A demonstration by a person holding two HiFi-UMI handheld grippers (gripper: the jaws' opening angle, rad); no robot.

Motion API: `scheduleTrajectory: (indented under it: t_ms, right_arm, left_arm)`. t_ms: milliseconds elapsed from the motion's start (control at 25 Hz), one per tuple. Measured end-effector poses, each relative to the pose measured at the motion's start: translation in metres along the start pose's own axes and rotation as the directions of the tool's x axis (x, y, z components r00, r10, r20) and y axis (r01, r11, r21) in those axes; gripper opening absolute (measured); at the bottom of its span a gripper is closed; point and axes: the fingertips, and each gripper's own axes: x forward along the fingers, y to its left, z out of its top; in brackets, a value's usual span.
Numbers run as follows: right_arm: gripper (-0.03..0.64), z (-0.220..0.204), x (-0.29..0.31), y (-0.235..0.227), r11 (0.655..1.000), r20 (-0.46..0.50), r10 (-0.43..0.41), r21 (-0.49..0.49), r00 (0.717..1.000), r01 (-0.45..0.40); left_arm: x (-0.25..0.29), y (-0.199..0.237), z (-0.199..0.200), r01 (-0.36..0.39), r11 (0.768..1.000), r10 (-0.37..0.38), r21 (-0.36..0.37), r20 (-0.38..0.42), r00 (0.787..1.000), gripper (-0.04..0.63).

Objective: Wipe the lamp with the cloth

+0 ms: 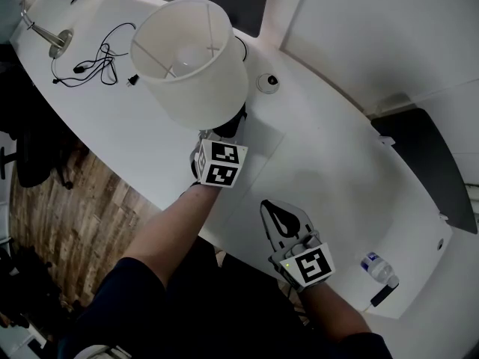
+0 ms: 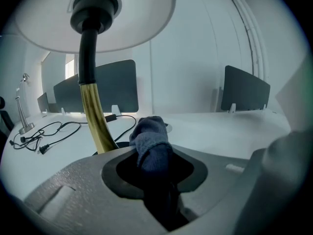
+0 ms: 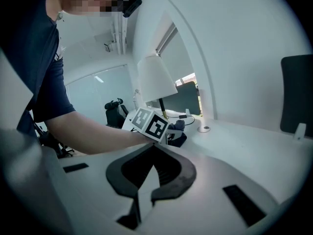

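The lamp has a white shade (image 1: 191,58) and a brass stem (image 2: 97,126) with a black upper part. In the head view my left gripper's marker cube (image 1: 219,163) sits just below the shade, with the jaws reaching under it. My left gripper (image 2: 157,166) is shut on a dark blue cloth (image 2: 150,140), which bunches up right beside the stem. My right gripper (image 1: 268,209) hovers over the white table (image 1: 337,178), apart from the lamp. Its jaws are shut with nothing between them (image 3: 149,180).
Black cables (image 1: 93,62) and a silver desk lamp (image 1: 45,32) lie at the table's far left. A small white round device (image 1: 267,82) sits behind the lamp. A water bottle (image 1: 378,268) lies near the front right edge. Dark desk dividers (image 1: 438,163) stand at the right.
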Motion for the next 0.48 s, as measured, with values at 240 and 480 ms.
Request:
scheduleTrajectory:
  t_ms: [240, 480]
  right_arm:
    - [0.009, -0.002, -0.004, -0.005, 1.0, -0.011, 0.005, -0.001, 1.0, -0.005]
    - [0.009, 0.004, 0.006, 0.006, 0.999, -0.015, 0.037, -0.014, 0.999, -0.037]
  left_arm:
    - [0.003, 0.001, 0.0, -0.012, 1.0, 0.012, -0.004, -0.003, 1.0, 0.117]
    - [-0.021, 0.015, -0.014, -0.013, 1.0, 0.013, -0.002, -0.008, 1.0, 0.117]
